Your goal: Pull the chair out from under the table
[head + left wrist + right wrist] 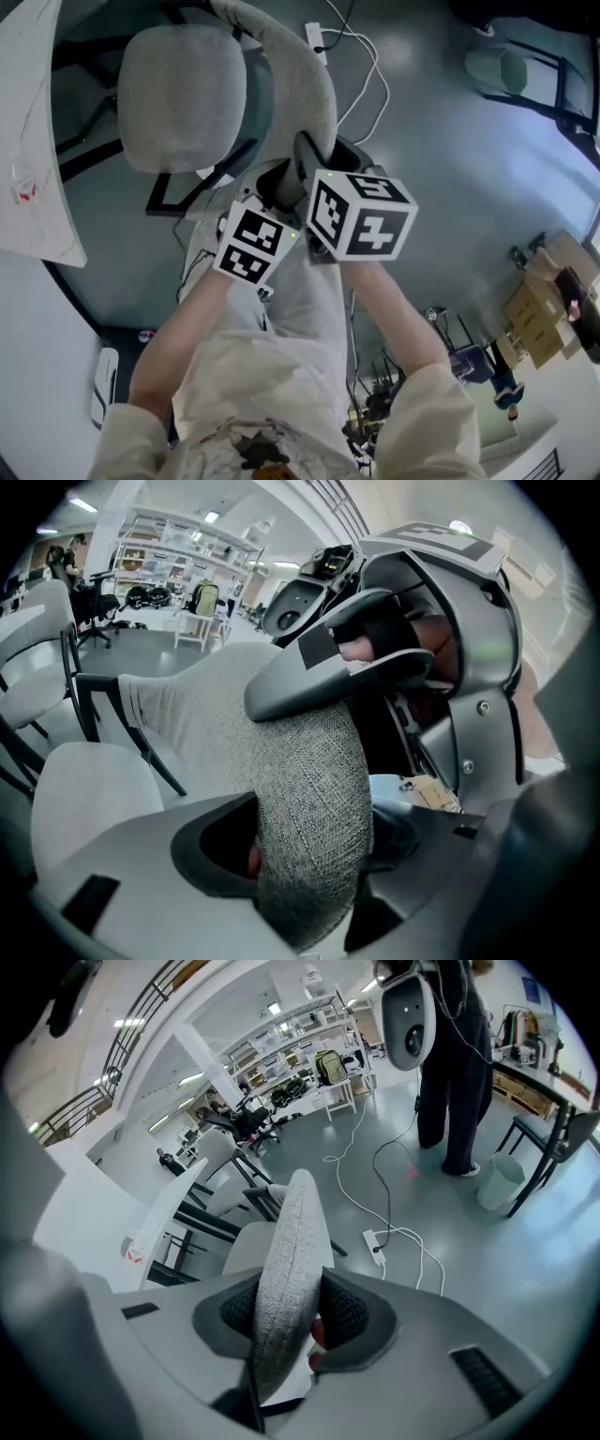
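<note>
Two hand-held grippers clamp the chair (183, 94) by its grey woven backrest (305, 89), centre of the head view. The left gripper (309, 841) has its jaws spread wide and closed round the thick curve of the fabric. The right gripper (291, 1314) pinches the backrest's thinner edge at a narrower gap. The chair's seat sits upper left, just beside the curved rim of the white table (37, 141), which carries a small red mark (26, 192) too small to read. Each gripper's cube (361, 214) shows bold black-and-white square codes. A white power strip (377, 1241) and its cable lie on the grey floor.
</note>
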The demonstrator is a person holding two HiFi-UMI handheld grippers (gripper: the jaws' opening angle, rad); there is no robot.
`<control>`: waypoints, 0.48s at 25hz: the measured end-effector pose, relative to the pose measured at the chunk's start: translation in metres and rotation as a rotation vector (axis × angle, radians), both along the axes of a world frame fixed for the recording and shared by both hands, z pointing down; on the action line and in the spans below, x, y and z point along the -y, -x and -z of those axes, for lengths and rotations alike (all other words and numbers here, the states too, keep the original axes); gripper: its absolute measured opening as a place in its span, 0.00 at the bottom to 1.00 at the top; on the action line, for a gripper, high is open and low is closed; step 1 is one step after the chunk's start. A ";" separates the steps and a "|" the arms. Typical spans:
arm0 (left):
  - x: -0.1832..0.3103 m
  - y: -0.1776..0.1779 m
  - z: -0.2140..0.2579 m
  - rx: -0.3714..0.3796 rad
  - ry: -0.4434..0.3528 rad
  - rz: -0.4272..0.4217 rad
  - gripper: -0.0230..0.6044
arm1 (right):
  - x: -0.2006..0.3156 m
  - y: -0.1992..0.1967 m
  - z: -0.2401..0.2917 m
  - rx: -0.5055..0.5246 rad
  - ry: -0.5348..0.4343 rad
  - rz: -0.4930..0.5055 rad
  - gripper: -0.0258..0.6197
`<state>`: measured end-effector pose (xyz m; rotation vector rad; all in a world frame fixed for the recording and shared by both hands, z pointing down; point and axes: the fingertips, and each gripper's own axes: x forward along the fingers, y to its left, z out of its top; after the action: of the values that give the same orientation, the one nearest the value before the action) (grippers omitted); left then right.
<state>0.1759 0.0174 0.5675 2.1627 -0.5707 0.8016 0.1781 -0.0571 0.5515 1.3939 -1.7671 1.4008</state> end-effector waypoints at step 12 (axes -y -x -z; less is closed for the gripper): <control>-0.024 -0.071 0.001 -0.012 0.006 -0.060 0.46 | -0.024 -0.075 0.001 -0.012 0.013 -0.079 0.23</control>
<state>0.2465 0.0410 0.5667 2.1864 -0.4983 0.8213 0.2535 -0.0327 0.5508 1.4765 -1.7098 1.4390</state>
